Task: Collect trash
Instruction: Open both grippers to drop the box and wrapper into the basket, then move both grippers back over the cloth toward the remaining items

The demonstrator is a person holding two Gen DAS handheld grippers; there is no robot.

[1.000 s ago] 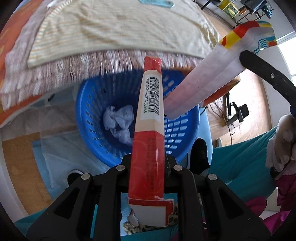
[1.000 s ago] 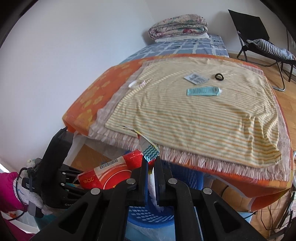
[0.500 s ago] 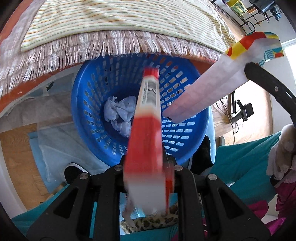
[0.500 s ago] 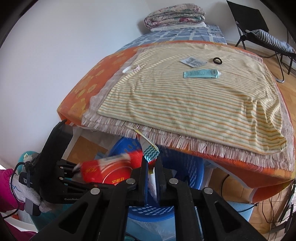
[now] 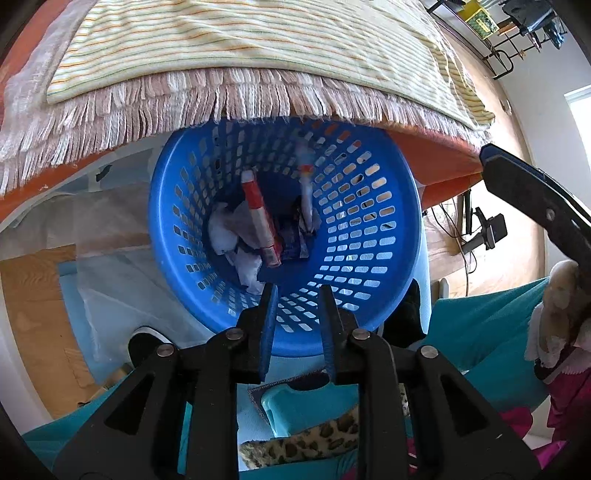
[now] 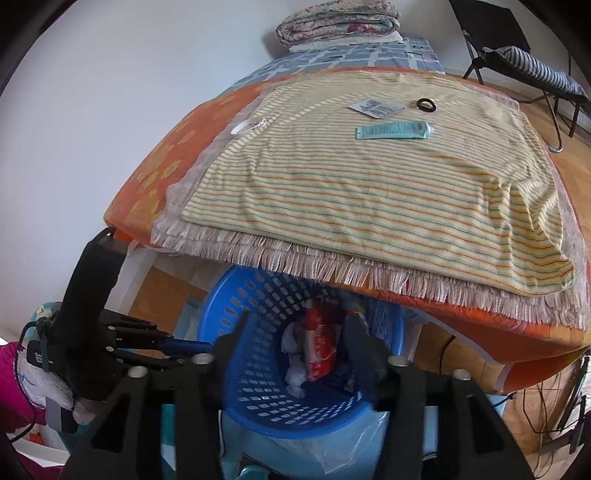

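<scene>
Both tools hang over the blue basket [image 5: 384, 236] at bottom center: left tool [image 5: 295, 295] parted narrowly, right tool [image 6: 295, 325] spread wide, both empty, red box [image 5: 258, 218] lying inside.

A home, seemingly a bedroom. Shown by a bed draped in an orange flower-patterned cover [image 6: 173, 173] and a yellow striped fringed blanket [image 6: 369, 192], a folded floral quilt [image 6: 338, 18] stacked at the far end, a black folding chair [image 6: 513, 48] on a wooden floor [image 6: 576, 155], and a blue perforated plastic basket [image 5: 369, 229] tucked beside the bed.
</scene>
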